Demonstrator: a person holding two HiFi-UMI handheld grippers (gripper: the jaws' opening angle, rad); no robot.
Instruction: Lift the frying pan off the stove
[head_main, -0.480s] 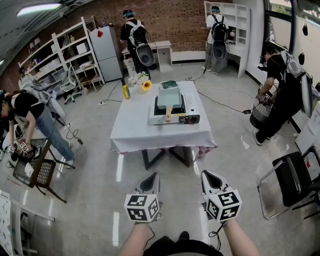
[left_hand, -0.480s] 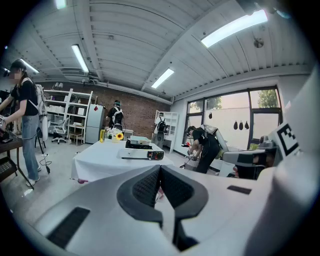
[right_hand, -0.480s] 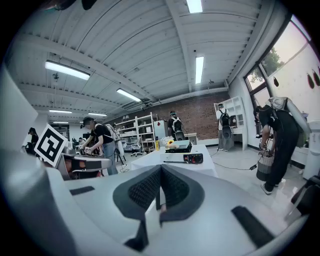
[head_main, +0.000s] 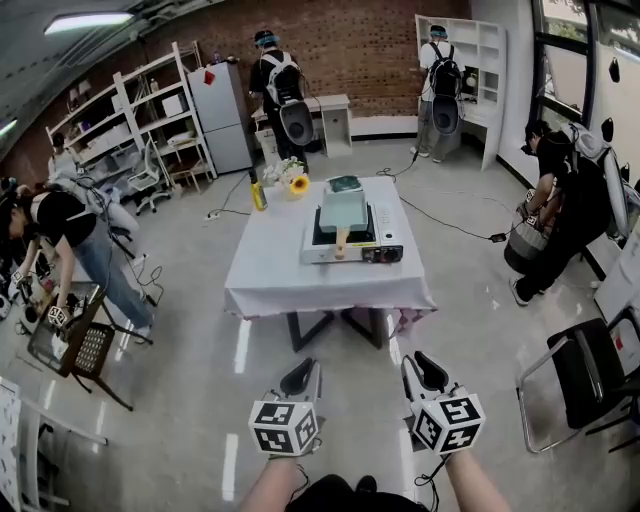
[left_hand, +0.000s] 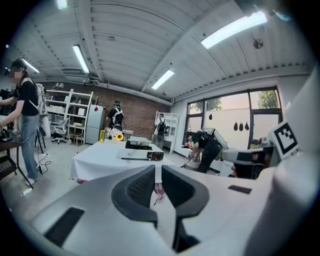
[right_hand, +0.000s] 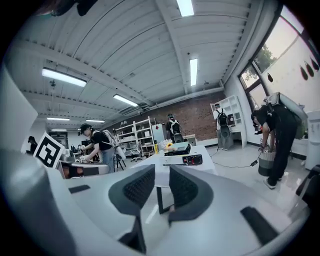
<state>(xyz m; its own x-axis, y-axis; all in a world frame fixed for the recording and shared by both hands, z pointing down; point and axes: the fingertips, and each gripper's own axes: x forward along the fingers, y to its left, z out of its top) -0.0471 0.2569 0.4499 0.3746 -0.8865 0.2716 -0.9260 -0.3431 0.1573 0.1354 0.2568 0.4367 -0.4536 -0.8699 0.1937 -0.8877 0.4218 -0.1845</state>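
Observation:
A square grey-green frying pan (head_main: 343, 208) with a wooden handle (head_main: 341, 243) sits on a portable gas stove (head_main: 352, 250), on a table with a white cloth (head_main: 280, 275) in the middle of the room. Both grippers are held over the floor, well short of the table. My left gripper (head_main: 303, 380) is shut and holds nothing. The jaws of my right gripper (head_main: 420, 372) stand a little apart, with nothing between them. The left gripper (left_hand: 155, 168) looks along its jaws at the stove (left_hand: 144, 154) and pan (left_hand: 139, 142). The right gripper (right_hand: 161, 171) sees the stove (right_hand: 185, 160) far ahead.
A sunflower (head_main: 294, 183) and a yellow bottle (head_main: 259, 196) stand at the table's far left corner. A wooden chair (head_main: 75, 345) and a bent-over person (head_main: 65, 235) are at the left. A black chair (head_main: 590, 370) and another person (head_main: 565, 195) are at the right. Cables lie on the floor.
The head view has shifted a little, and the table and both grippers sit slightly lower in frame. The pan stays on the stove, and the jaws look the same.

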